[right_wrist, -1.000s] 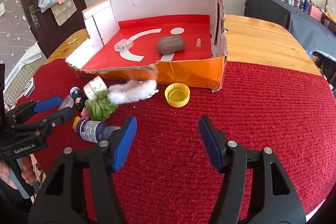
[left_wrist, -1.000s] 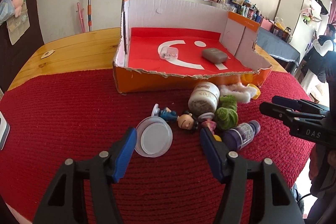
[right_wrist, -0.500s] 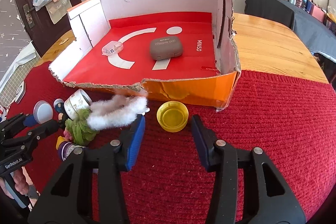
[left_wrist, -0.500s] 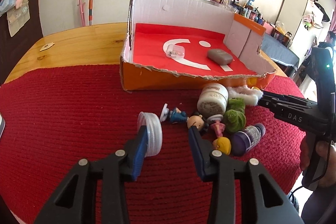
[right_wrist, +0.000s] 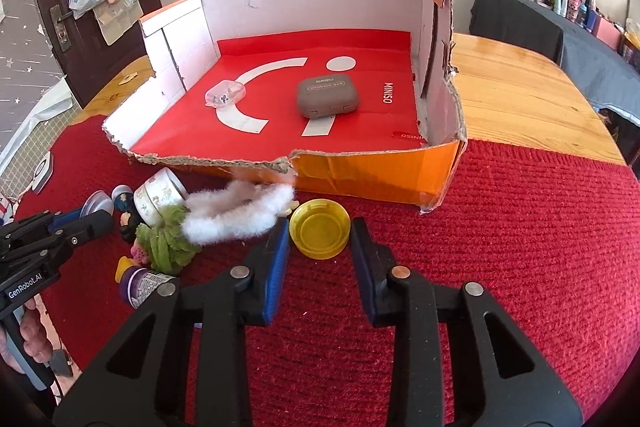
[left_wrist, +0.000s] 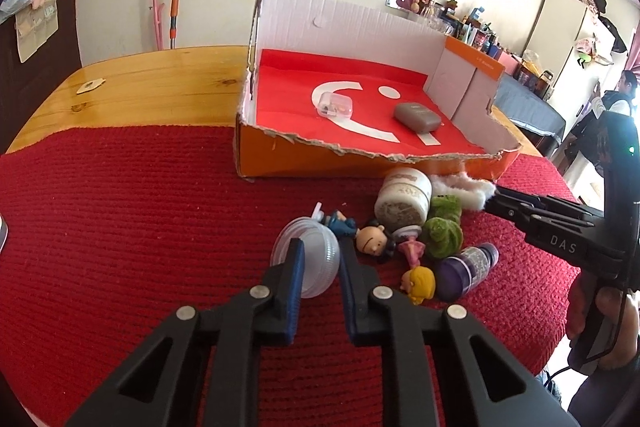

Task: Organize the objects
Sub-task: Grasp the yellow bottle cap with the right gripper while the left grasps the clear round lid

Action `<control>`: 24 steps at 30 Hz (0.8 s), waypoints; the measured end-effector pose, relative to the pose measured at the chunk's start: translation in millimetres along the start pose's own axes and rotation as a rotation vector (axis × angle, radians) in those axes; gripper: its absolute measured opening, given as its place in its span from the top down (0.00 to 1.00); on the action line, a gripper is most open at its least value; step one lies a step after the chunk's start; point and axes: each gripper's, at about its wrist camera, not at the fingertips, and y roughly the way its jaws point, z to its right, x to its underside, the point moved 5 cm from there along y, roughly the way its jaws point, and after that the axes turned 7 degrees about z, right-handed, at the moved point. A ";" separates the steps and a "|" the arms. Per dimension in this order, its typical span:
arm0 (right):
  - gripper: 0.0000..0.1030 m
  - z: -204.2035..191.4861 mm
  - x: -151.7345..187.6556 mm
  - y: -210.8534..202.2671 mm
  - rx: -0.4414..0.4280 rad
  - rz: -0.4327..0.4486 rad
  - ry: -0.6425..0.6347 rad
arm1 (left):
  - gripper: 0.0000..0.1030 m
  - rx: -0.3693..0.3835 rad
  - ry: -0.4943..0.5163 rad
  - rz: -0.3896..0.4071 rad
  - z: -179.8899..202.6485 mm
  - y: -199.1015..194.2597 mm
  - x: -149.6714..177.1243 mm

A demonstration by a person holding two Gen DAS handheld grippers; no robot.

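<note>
My left gripper (left_wrist: 322,247) is closing, and its blue pads press a clear plastic lid (left_wrist: 316,275) that stands on edge between them on the red mat. My right gripper (right_wrist: 321,225) is also closing, its pads against both sides of a yellow cap (right_wrist: 320,237) just in front of the cardboard box (right_wrist: 360,175). In the box lie a clear small case (right_wrist: 225,95) and a grey case (right_wrist: 326,95). Between the grippers is a pile: a white jar (left_wrist: 404,201), small figurines (left_wrist: 370,241), green fuzzy pieces (left_wrist: 442,233), a purple bottle (left_wrist: 466,269) and a white fluffy band (right_wrist: 236,215).
The red knitted mat (left_wrist: 120,227) covers the near part of a wooden table (left_wrist: 160,83). The box has tall white walls at the back and sides and a low torn front edge. A person (left_wrist: 616,99) stands at the far right, and a white device (right_wrist: 42,171) lies at the mat's left edge.
Both grippers moved forward and narrowed their jaws. The left one took the clear lid and tipped it up on edge. The right one came around the yellow cap.
</note>
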 end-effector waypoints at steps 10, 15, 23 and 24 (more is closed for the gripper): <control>0.72 -9.4 5.5 -22.3 -0.042 0.025 0.007 | 0.90 -0.016 -0.002 0.010 1.1 -10.1 0.8; 0.71 -16.0 5.5 -33.0 -0.060 0.043 0.002 | 0.91 -0.028 -0.006 0.010 1.7 -15.3 2.2; 0.72 -25.0 3.7 -43.5 -0.082 0.064 -0.009 | 0.91 -0.001 0.013 0.046 15.1 -30.6 -3.5; 0.72 -25.2 4.2 -43.4 -0.086 0.061 -0.006 | 0.91 0.003 0.016 0.052 17.3 -32.3 -5.4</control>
